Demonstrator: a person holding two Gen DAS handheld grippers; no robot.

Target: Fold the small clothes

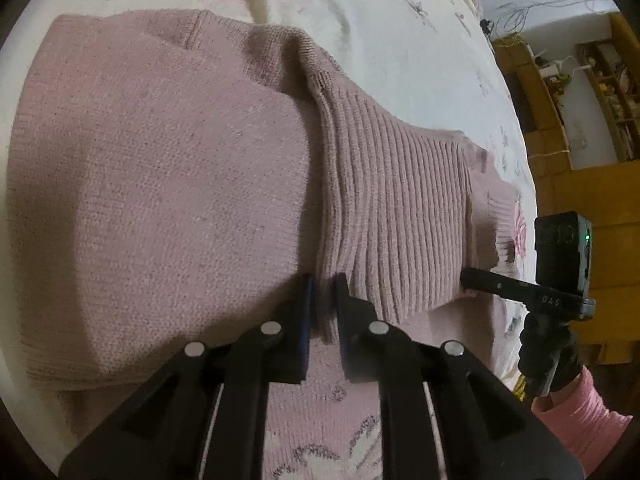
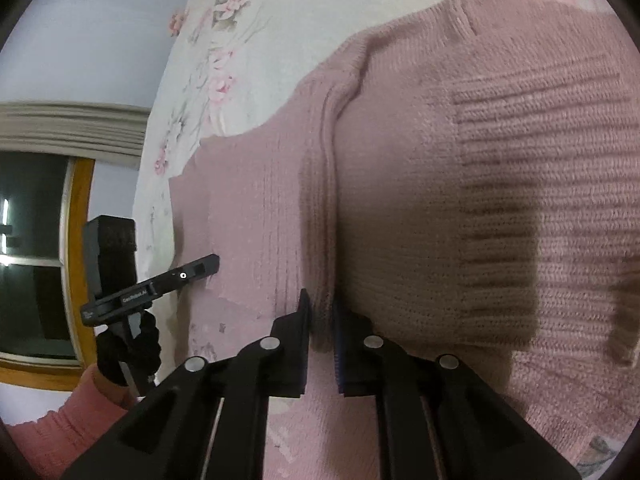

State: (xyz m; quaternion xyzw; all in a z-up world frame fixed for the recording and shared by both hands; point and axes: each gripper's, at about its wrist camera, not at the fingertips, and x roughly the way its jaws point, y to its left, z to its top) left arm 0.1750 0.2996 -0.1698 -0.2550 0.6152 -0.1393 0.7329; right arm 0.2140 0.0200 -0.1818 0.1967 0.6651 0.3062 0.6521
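Observation:
A dusty-pink knitted sweater [image 1: 160, 168] lies spread over a floral bedsheet [image 1: 360, 20], partly doubled over itself. My left gripper [image 1: 323, 304] is shut on a thick fold of its ribbed band [image 1: 400, 208], which runs away from the fingers. In the right wrist view the same sweater [image 2: 440, 200] fills the frame, and my right gripper [image 2: 322, 316] is shut on a ribbed fold edge [image 2: 320, 184] of it. Each view catches the other gripper at the side: the right one [image 1: 480, 280] and the left one [image 2: 200, 266], both at the sweater's edge.
A gloved hand in a pink sleeve [image 1: 580, 412] holds the other gripper's handle. Wooden shelving [image 1: 600, 92] and cables stand beyond the bed's right edge. In the right wrist view a wood-framed window [image 2: 40, 256] and a wall lie past the bed's left edge.

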